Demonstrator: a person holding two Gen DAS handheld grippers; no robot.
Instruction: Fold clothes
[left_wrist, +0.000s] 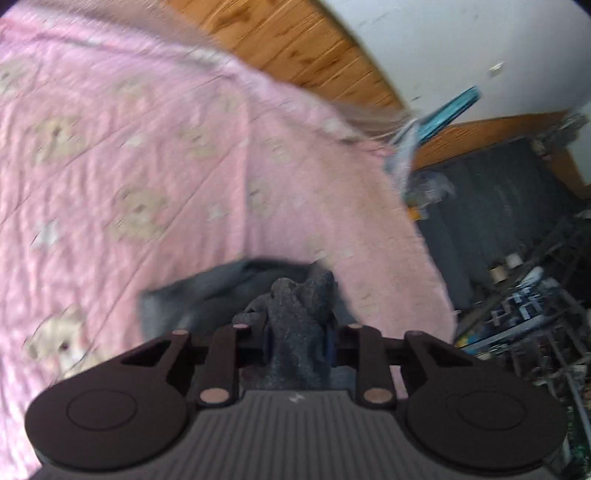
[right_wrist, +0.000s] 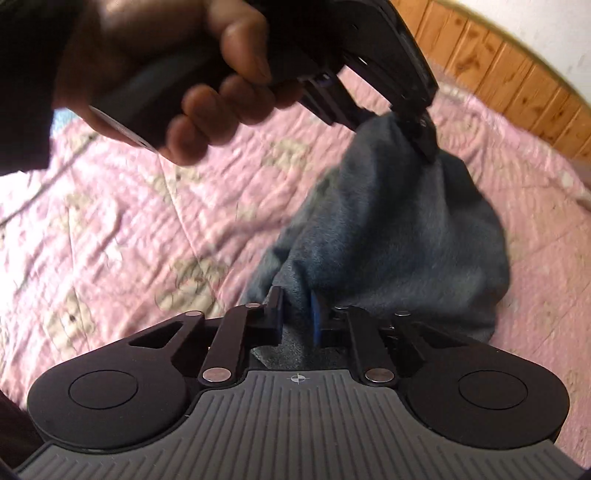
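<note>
1. Two grippers, both clenched on one dark grey garment (right_wrist: 399, 236): the right gripper (right_wrist: 297, 317) pinches a bunched fold between its blue pads, and the left gripper (left_wrist: 297, 332) grips a gathered wad at another spot.
2. Seen from the right wrist camera, the person's hand (right_wrist: 177, 74) carries the left gripper, its tip biting the garment's upper edge.
3. Garment: hangs slack between the two grips, its lower part probably resting on the pink quilt (left_wrist: 147, 147), though blur makes contact uncertain.
4. Handling, as a judgement: soft, light, limp fleece-like cloth that sags and bunches; best taken at corners or hems and pulled taut before folding.
5. Surroundings: wood panelling (right_wrist: 517, 74) behind the bed.
</note>
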